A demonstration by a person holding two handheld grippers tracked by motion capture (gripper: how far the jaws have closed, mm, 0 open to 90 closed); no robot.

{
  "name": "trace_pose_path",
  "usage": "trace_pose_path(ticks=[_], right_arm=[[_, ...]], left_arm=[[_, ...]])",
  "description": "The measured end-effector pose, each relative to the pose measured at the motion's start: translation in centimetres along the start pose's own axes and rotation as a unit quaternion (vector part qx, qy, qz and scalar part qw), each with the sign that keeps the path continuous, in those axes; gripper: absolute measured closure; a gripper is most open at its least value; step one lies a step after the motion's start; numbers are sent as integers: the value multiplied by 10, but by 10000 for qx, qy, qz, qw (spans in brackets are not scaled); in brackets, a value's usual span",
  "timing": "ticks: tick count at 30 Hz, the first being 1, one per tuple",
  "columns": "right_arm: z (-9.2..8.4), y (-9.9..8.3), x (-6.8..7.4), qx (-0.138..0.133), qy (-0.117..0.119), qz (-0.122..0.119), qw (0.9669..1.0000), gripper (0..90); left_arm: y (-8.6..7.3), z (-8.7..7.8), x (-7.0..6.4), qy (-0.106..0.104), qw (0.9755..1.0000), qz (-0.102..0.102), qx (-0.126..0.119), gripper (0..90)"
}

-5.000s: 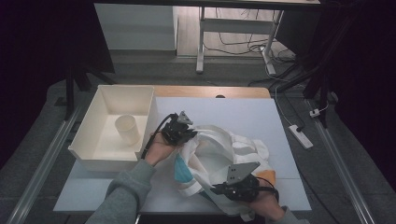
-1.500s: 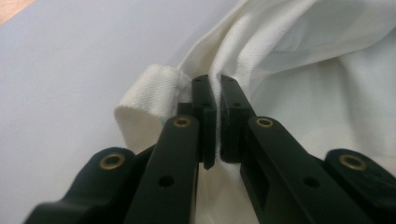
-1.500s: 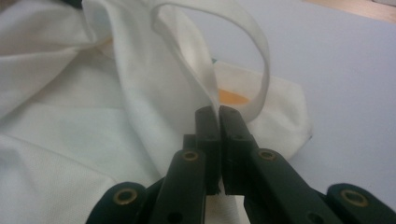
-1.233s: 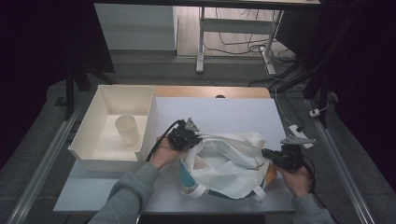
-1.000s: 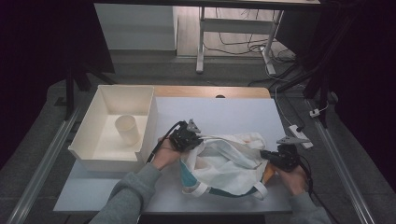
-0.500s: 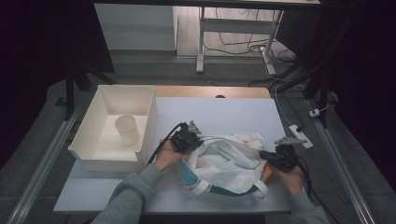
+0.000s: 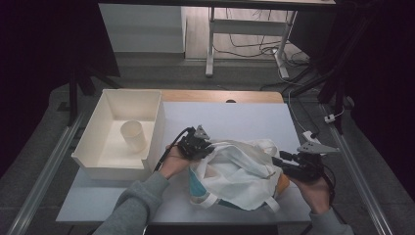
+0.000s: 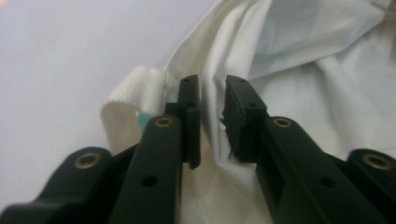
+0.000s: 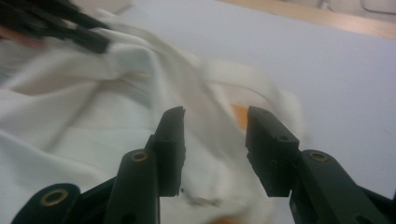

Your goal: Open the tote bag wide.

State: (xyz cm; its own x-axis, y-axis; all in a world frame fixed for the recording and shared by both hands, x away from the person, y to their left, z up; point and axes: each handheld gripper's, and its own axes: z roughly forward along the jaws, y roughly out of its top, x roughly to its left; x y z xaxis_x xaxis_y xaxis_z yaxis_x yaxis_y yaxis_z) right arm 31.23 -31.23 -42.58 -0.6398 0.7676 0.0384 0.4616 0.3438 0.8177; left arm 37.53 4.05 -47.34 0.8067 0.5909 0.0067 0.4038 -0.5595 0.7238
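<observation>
Releasing: both grippers look to be letting go of the white tote bag (image 7: 240,174) after laying it out on the table (image 7: 235,117); that is my reading of the step in hand.
Next move: likely a fresh grasp on a hem or a strap, which calls for coming in low on one fold of cloth alone, without bunching the layers under it.
Table: pale sheet, with a white bin (image 7: 110,161) at its left edge holding a paper cup (image 7: 133,135).
Tote bag: lies crumpled on the near half of the table, between the two hands; a teal patch peeks out at its near left, an orange one at its right.
Strap (image 8: 122,100): a woven loop curls just beside the left jaws.
Left gripper (image 8: 212,116): jaws have just been opening, now a narrow gap; a ridge of bag cloth runs between them, not pinched.
Right gripper (image 9: 215,144): jaws have just been opening, standing wider; it hangs over the bag's right edge, with cloth below but nothing clamped.
</observation>
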Motion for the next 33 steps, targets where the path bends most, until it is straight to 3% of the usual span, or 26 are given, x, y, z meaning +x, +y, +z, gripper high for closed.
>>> trace_pose_path(ticks=[4, 9, 12, 19, 23, 26, 30, 33], right_arm=[[14, 4, 27, 132, 565, -379, 9976, 542], [33, 3, 47, 264, 956, -609, 9932, 528], [41, 4, 56, 283, 1170, -675, 9904, 524], [47, 14, 82, 174, 1576, -926, 9830, 507], [54, 19, 100, 223, 1745, -1135, 9778, 490], [62, 19, 109, 362, 1791, -1245, 9752, 486], [76, 17, 117, 620, 1751, -1323, 9737, 487], [86, 14, 122, 899, 1613, -1412, 9726, 509]], left_arm=[[5, -12, -2, -4, 9998, 12, -218, 678], [18, -21, -11, -125, 9987, 193, -460, 614], [29, -9, -15, -131, 9985, 451, -292, 588], [38, 25, -14, -194, 9979, 614, 46, 573], [37, 34, -14, -125, 9972, 706, 195, 589], [35, 35, -14, -27, 9970, 714, 282, 704], [33, 38, -14, -93, 9967, 727, 340, 821], [32, 39, -13, -98, 9966, 742, 350, 849]])
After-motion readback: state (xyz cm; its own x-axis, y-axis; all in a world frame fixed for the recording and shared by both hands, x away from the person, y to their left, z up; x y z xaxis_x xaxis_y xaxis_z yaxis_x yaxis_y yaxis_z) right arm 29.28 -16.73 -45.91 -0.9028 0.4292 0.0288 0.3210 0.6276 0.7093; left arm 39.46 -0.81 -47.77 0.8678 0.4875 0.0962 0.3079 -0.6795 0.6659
